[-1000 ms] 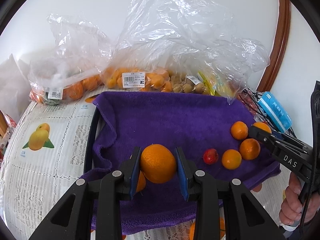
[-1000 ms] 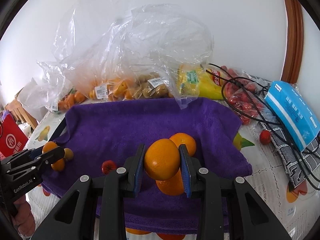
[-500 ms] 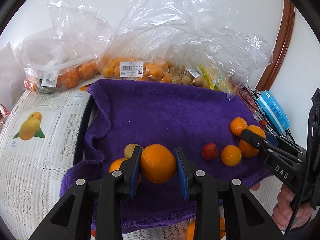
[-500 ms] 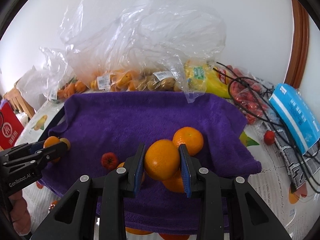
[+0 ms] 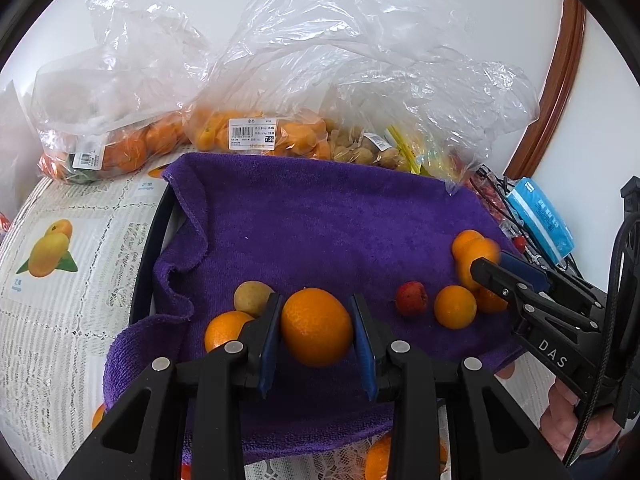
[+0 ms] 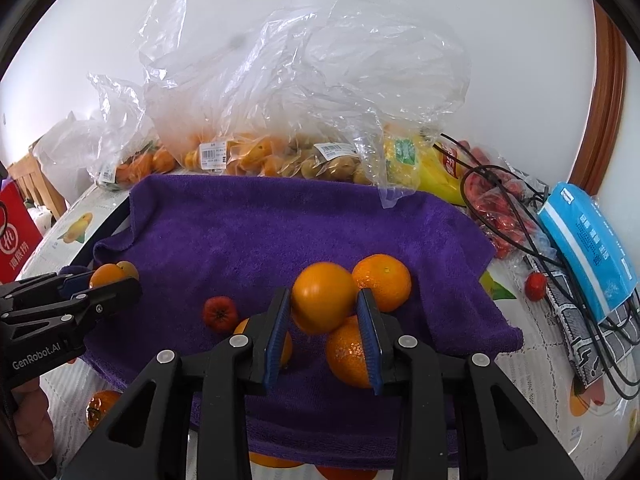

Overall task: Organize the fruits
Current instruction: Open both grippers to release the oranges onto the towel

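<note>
The left gripper [image 5: 317,326] is clamping an orange [image 5: 317,327] between its blue pads, above the near part of the purple towel [image 5: 320,220]. Just to its left, a smaller orange [image 5: 224,330] and a yellowish round fruit [image 5: 251,297] are lying on the towel, both partly hidden behind the left finger. To the right, a small red fruit [image 5: 411,298] and a small orange [image 5: 455,306] are resting apart from each other.

The right gripper [image 6: 323,307] is squeezing a second orange [image 6: 323,297], also over the towel. Two more oranges are lying close by: one [image 6: 383,282] just behind it on the right, and one [image 6: 348,354] below it, half covered by the right finger. Whether they are touching the held orange is hard to tell.

At the far edge, clear plastic bags [image 6: 280,120] are holding more fruit, blurred by the wrinkled plastic. At the right, a blue packet [image 6: 588,236] is lying under black cables [image 6: 500,208]. Oranges at the near towel edge are cut off by the frame.
</note>
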Available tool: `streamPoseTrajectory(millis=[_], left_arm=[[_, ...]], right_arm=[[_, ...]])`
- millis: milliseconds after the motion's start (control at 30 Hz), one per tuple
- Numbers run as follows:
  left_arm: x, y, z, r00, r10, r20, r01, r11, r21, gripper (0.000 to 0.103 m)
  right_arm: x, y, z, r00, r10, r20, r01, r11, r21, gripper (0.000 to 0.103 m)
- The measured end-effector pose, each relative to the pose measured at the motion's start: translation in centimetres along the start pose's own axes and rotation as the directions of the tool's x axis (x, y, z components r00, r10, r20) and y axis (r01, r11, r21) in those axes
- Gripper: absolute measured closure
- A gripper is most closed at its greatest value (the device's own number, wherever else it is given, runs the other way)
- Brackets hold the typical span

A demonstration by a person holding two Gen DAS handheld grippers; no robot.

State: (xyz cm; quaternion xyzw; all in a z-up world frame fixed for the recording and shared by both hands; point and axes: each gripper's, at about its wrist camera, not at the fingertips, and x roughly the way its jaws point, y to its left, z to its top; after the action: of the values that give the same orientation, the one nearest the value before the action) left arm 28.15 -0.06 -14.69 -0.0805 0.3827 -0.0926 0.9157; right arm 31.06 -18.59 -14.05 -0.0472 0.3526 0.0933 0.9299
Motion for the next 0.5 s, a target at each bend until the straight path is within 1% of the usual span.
streamPoseTrajectory(millis=[167, 233, 267, 300, 333, 367, 400, 467, 500], left_arm=[[0.0, 0.0, 0.1, 1.0, -0.005, -0.004, 0.005, 1.0, -0.002, 0.071], [0.0, 0.0, 0.1, 1.0, -0.008, -0.001, 0.008, 1.0, -0.006, 0.071], [-0.1, 0.0, 0.2, 1.0, -0.01, 0.001, 0.01, 1.0, -0.007, 0.071], [-0.2, 0.0, 0.2, 1.0, -0.011, 0.003, 0.011, 1.0, -0.006, 0.066], [-0.4, 0.0, 0.3, 1.0, -0.009, 0.007, 0.009, 1.0, -0.006, 0.057], [-0.6, 0.0, 0.3, 1.0, -0.008, 0.018, 0.008, 1.0, -0.004, 0.054], [-0.8, -0.1, 0.3, 1.0, -0.007, 0.029, 0.007, 1.0, -0.002, 0.05], [-1.3, -0.1, 0.4, 0.999, -0.005, 0.047, 0.005, 1.0, 0.001, 0.049], [-1.4, -0.1, 0.4, 0.999, -0.006, 0.052, 0.006, 1.0, 0.001, 0.049]], right_arm=[[-0.2, -0.2, 0.0, 1.0, 0.001, 0.003, -0.001, 1.0, 0.0, 0.07], [-0.3, -0.4, 0.0, 1.0, 0.006, 0.007, -0.006, 1.0, 0.007, 0.067], [-0.4, -0.5, 0.0, 1.0, 0.004, 0.008, -0.004, 1.0, 0.014, 0.064], [-0.5, -0.7, 0.1, 1.0, 0.004, 0.009, -0.004, 1.0, 0.021, 0.062], [-0.6, -0.9, 0.1, 1.0, 0.008, 0.011, -0.008, 0.999, 0.031, 0.057], [-0.7, -1.1, 0.1, 1.0, 0.014, 0.015, -0.015, 0.999, 0.045, 0.051], [-0.8, -1.2, 0.2, 1.0, 0.018, 0.015, -0.018, 0.998, 0.054, 0.048], [-0.8, -1.5, 0.3, 1.0, 0.028, 0.012, -0.029, 0.996, 0.079, 0.039], [-0.9, -1.7, 0.3, 0.999, 0.031, 0.011, -0.032, 0.995, 0.091, 0.037]])
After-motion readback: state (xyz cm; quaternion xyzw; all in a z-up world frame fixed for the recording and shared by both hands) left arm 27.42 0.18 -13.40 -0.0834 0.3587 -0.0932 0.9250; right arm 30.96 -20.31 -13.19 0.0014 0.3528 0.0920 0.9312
